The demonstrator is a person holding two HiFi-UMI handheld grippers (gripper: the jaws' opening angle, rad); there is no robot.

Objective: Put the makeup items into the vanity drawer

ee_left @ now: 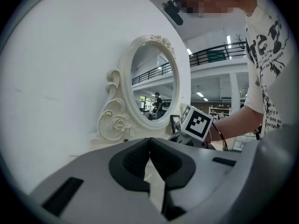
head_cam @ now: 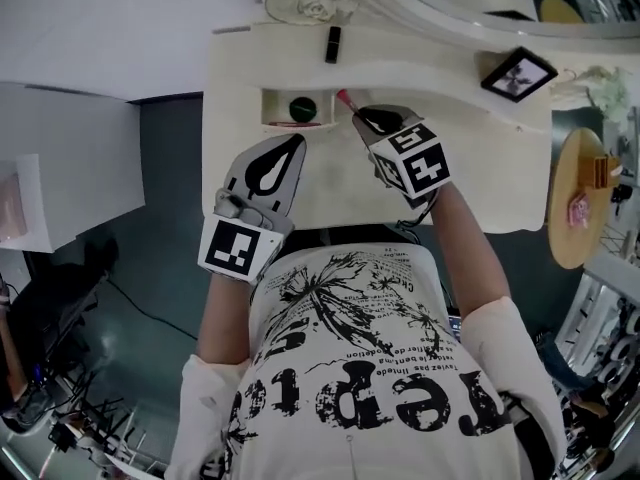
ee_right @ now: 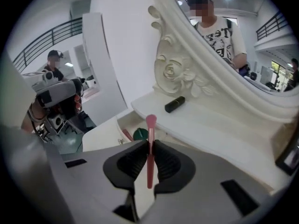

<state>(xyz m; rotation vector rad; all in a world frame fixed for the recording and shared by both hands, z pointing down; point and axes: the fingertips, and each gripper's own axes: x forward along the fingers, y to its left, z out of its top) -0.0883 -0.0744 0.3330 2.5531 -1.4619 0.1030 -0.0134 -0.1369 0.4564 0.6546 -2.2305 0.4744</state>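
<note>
My right gripper [head_cam: 356,115] is shut on a thin pink makeup brush [ee_right: 150,149], whose head sticks up past the jaws [head_cam: 343,97]. It hangs just right of the vanity's small open drawer [head_cam: 270,107]. Inside that drawer lie a round green item [head_cam: 302,109] and a pink stick [ee_right: 126,135]. A black lipstick [head_cam: 333,44] lies on the upper shelf by the mirror base, also seen in the right gripper view [ee_right: 174,104]. My left gripper [head_cam: 295,146] sits below the drawer, over the tabletop, its jaws shut with nothing between them [ee_left: 149,143].
The cream vanity [head_cam: 240,168] carries an oval mirror with carved scrolls [ee_left: 154,83] and a black picture frame [head_cam: 518,74] at the right. A round wooden side table [head_cam: 575,203] stands to the right, a white cabinet [head_cam: 60,168] to the left.
</note>
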